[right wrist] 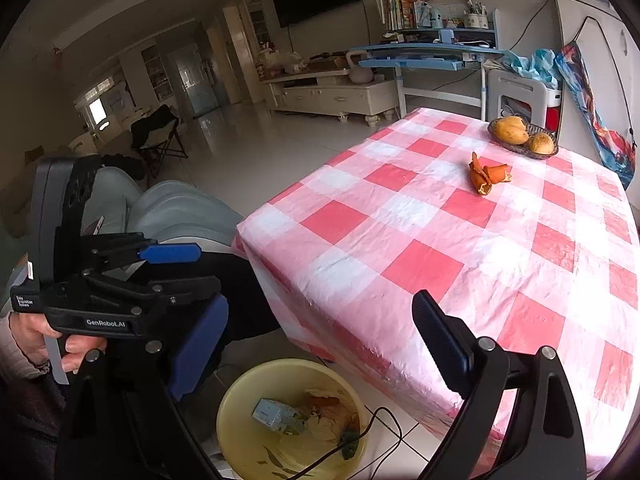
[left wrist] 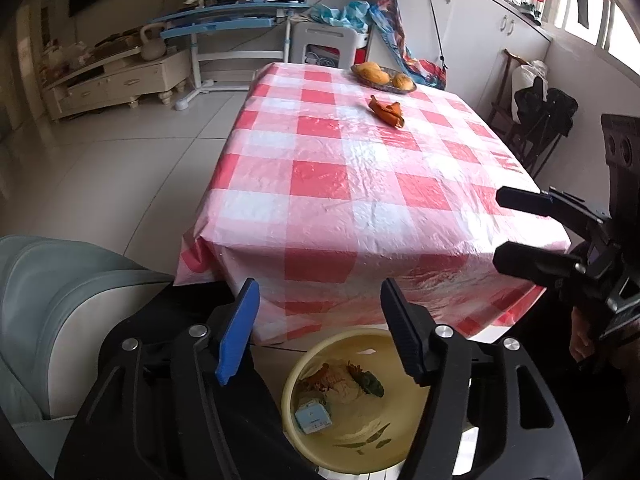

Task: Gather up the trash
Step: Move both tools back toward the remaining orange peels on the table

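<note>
Over yellow basin (left wrist: 352,444), left claw (left wrist: 320,320) open, seemingly empty.

We saw both wrist views angled down, near the table (left wrist: 360,184) edge; shared: table, basin (right wrist: 240,412).

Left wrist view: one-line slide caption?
Open left claw above the yellow basin holding trash, orange peel left on the checked tablecloth near the fruit basket.

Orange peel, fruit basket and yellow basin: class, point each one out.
orange peel (right wrist: 489,178), right wrist view, middle of the peel.
fruit basket (right wrist: 550,153), right wrist view, near rim.
yellow basin (left wrist: 360,454), left wrist view, inner wall.
</note>
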Demonstrator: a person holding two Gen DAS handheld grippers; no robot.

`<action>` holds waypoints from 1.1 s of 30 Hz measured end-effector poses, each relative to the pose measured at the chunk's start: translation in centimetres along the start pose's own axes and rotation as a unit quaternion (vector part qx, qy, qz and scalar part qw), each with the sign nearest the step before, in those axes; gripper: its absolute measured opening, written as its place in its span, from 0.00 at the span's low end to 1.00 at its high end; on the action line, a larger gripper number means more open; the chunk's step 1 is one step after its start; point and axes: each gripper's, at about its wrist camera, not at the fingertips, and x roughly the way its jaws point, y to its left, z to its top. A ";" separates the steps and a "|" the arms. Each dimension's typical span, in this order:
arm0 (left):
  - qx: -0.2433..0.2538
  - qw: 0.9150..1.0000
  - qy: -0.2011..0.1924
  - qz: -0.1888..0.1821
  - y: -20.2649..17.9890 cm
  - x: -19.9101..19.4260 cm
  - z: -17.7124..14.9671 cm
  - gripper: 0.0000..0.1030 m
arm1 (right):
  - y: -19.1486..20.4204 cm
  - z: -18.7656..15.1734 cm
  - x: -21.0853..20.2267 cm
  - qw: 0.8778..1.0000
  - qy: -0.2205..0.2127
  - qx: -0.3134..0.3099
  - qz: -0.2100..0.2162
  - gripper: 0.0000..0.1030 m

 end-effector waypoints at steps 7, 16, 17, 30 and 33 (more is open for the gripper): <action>-0.012 1.000 -0.008 0.006 0.3 0.0 0.6 0.62 | 0.1 0.0 0.2 1.000 -0.001 0.001 -0.001 0.87; -0.033 0.999 -0.026 0.010 0.8 -0.3 2.1 0.68 | -0.5 0.9 0.0 1.000 -0.015 0.005 -0.025 0.87; -0.034 0.999 -0.028 0.011 0.8 -0.3 2.5 0.69 | -0.8 1.2 0.0 0.999 -0.017 0.007 -0.034 0.87; -0.058 0.998 -0.035 0.008 -1.2 5.1 10.8 0.71 | -7.3 5.3 1.2 0.993 -0.004 0.013 -0.115 0.87; -0.060 0.998 -0.027 0.006 -2.4 7.8 12.7 0.71 | -9.9 5.8 1.2 0.990 -0.002 0.033 -0.137 0.86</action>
